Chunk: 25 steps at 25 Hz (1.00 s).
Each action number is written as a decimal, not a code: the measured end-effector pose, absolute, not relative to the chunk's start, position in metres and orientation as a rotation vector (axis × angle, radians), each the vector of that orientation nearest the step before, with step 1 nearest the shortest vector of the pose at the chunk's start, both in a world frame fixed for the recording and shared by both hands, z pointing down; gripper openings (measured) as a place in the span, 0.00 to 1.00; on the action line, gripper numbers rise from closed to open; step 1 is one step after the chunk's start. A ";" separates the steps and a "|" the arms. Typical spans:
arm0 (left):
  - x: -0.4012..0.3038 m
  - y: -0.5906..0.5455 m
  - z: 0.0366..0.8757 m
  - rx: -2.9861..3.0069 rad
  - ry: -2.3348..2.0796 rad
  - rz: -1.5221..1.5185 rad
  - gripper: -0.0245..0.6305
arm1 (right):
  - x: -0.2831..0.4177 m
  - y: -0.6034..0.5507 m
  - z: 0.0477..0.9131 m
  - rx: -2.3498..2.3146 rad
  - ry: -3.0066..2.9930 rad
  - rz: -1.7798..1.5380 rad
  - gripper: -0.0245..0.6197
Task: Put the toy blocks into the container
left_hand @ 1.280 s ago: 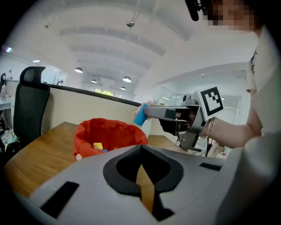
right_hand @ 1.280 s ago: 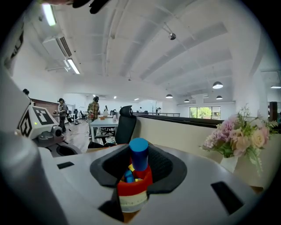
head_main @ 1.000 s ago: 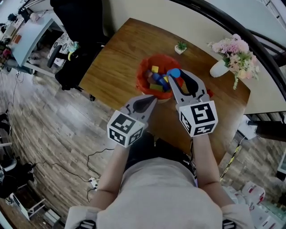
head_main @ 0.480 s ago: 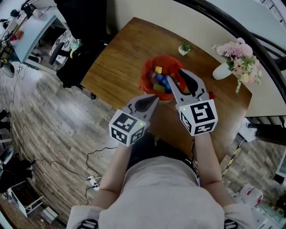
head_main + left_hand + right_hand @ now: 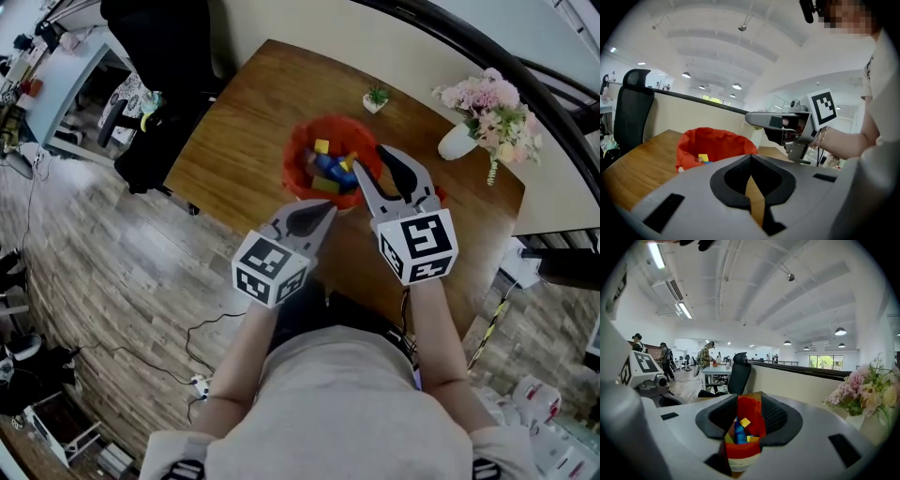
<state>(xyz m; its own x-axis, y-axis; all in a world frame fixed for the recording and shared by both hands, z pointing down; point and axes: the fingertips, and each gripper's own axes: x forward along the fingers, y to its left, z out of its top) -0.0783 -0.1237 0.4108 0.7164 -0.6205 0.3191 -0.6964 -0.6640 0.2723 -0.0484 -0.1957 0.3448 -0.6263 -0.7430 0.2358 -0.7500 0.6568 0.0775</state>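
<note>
A red fabric container [image 5: 298, 152] stands on the wooden table [image 5: 234, 131], holding several toy blocks [image 5: 328, 169] in blue, yellow and green. My right gripper [image 5: 371, 161] hovers at the container's near right rim, open, with nothing between its fingers. In the right gripper view the container [image 5: 749, 411] and its blocks [image 5: 739, 428] show through the gap of that gripper [image 5: 750, 399]. My left gripper [image 5: 322, 212] is shut and empty, just short of the container's near side. The left gripper view shows the container [image 5: 712, 140], a yellow block [image 5: 703, 158] inside and the right gripper [image 5: 754, 119] above.
A white vase of pink flowers [image 5: 483, 112] stands at the table's far right, also in the right gripper view [image 5: 874, 390]. A small potted plant [image 5: 376, 97] sits behind the container. A black office chair [image 5: 633, 103] is beyond the table's left edge.
A blue block that sat at the right gripper's tips a second ago is gone from them; the open jaws now stand empty by the container. The left gripper has barely moved.
</note>
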 end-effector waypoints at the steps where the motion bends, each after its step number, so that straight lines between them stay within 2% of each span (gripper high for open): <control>1: -0.074 -0.123 0.411 2.556 -1.005 0.286 0.06 | -0.045 -0.195 0.346 1.217 -2.622 0.044 0.27; 25: 0.066 -0.129 0.441 2.682 -0.526 0.524 0.06 | 0.117 -0.171 0.424 1.632 -2.274 0.371 0.27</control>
